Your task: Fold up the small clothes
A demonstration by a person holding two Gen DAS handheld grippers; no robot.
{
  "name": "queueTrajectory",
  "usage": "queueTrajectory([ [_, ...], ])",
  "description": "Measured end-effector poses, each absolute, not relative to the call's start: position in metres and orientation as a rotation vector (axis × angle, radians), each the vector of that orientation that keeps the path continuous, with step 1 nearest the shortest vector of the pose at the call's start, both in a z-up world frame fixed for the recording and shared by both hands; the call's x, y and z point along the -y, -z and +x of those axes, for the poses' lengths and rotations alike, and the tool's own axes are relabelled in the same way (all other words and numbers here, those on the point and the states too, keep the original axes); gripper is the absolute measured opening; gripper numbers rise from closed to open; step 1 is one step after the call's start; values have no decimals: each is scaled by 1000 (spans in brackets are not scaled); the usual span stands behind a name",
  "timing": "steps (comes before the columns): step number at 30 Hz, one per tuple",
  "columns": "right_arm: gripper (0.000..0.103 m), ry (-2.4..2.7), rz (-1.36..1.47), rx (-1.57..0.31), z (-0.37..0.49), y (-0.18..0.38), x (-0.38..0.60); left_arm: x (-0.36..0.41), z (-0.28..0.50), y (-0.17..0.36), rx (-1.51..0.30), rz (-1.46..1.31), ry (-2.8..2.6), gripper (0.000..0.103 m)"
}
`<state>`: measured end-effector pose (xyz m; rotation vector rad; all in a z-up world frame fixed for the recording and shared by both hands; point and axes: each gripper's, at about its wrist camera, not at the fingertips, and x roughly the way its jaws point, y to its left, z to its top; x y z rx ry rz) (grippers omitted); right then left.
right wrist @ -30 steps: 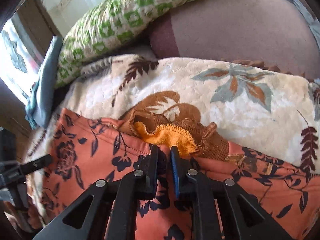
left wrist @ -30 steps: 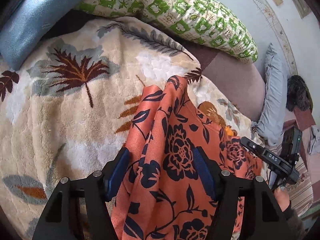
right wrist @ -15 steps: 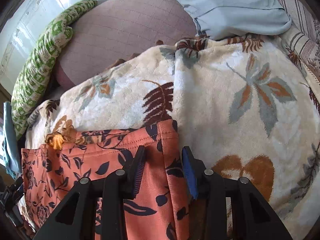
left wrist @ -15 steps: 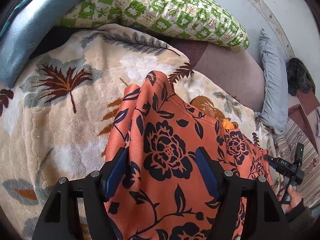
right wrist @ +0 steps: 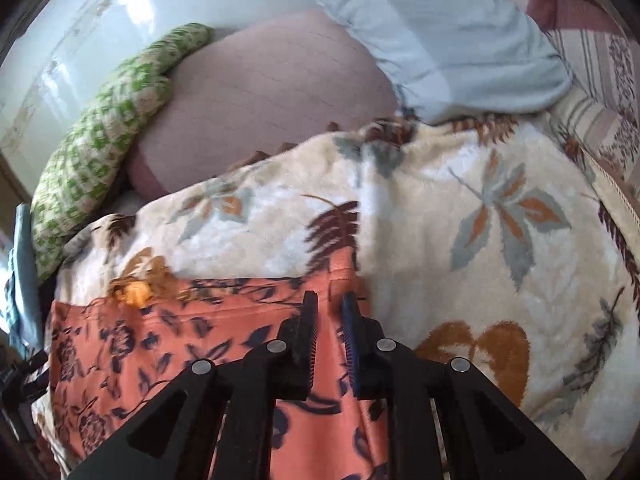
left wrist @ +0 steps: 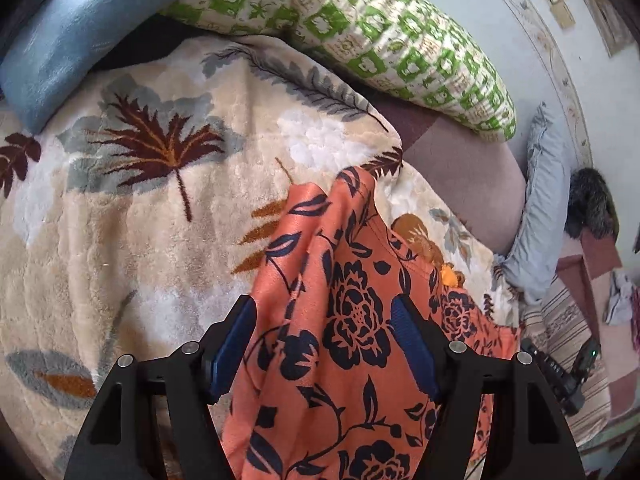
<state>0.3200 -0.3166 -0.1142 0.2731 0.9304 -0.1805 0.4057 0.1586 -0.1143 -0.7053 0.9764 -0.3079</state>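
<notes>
- The orange floral garment point(left wrist: 352, 320) is spread on the leaf-print blanket point(left wrist: 120, 240), with the left gripper point(left wrist: 324, 344) held wide astride a raised fold.
- The right gripper point(right wrist: 330, 336) is closing on the garment's right corner; if only a thin edge is caught, it could slip free.

The orange garment point(left wrist: 352, 320) is thin woven cloth with a faint sheen and a dark printed flower pattern. Under it lies a thick plush blanket point(left wrist: 120, 220), fuzzy and matt, with leaf motifs. The green-checked pillow point(left wrist: 360, 32) looks like coarser cotton. Both grippers have matt black plastic fingers point(right wrist: 296, 344) with ribbed blue pads point(left wrist: 412, 348) and small shiny metal pins
</notes>
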Motion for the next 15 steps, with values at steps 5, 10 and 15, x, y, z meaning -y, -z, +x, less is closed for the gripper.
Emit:
queueTrajectory([
  [5,51,-165,110,-942,294,101,182,-191,403,123,-991,-840,360,70],
  [10,52,-414,-204,-937,265,121,33,-200,411,137,-1062,-949,520,72],
  [15,54,-493,-558,-890,237,161,-60,-222,431,143,-1156,-930,586,73],
])
